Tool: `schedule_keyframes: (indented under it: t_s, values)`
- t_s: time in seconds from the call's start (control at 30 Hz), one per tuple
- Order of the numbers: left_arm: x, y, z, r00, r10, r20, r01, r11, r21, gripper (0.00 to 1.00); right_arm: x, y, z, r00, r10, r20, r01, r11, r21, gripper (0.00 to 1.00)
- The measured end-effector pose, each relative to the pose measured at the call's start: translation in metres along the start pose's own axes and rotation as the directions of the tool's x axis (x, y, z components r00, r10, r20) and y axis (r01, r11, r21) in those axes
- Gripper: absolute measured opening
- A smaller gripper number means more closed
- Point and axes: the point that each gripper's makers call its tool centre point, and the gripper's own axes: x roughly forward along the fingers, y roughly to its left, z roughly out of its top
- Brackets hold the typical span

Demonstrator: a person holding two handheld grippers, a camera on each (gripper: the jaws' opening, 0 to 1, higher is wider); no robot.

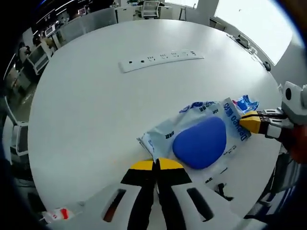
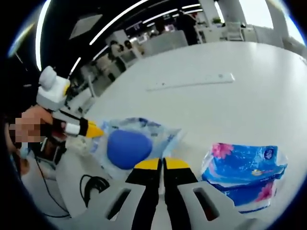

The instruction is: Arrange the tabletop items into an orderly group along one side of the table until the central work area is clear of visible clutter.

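Clear plastic bag with blue oval pad inside (image 1: pixel 199 139) lies on round white table (image 1: pixel 96 105), left gripper (image 1: pixel 156 164) clamped at bag's 7 o'clock corner, right gripper (image 1: pixel 250 120) clamped at 2 o'clock edge; blue floral tissue pack (image 2: pixel 244 172) nearby.

A big round white table (image 1: pixel 96 105) stands in an office; behind the table are desks with chairs (image 1: pixel 149 8); long ceiling lights (image 2: pixel 115 19) shine above it.

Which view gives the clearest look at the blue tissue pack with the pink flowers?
The right gripper view: the tissue pack lies whole on the white table, beside the right gripper. In the left gripper view, just a blue corner peeks out behind the clear bag.
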Motion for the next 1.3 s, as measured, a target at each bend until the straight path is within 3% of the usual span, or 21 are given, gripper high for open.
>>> schedule_keyframes:
  t_s: [0.2,0.37,0.73,1.23,1.3]
  values:
    - [-0.010,0.005,-0.005,1.000,0.005,0.012,-0.005,1.000,0.010,0.00,0.000,0.010,-0.004,1.000,0.016,0.000,-0.016,1.000,-0.017,0.00]
    - [-0.017,0.010,-0.008,1.000,0.021,0.003,-0.021,0.998,0.062,0.00,0.008,0.015,-0.005,1.000,0.025,-0.005,-0.025,0.999,-0.026,0.00]
    - [-0.026,-0.003,-0.024,0.998,0.034,-0.044,-0.025,0.983,0.182,0.00,0.011,0.011,-0.013,1.000,0.021,-0.019,-0.021,1.000,-0.022,0.00]
    - [-0.019,-0.006,-0.032,0.990,0.109,-0.089,-0.072,0.937,0.342,0.01,0.017,0.008,-0.026,0.999,0.020,-0.037,-0.021,1.000,-0.016,0.00]
    - [-0.019,-0.003,-0.034,0.985,0.138,-0.105,-0.086,0.916,0.393,0.01,0.016,0.007,-0.028,0.999,0.022,-0.039,-0.023,1.000,-0.011,0.00]
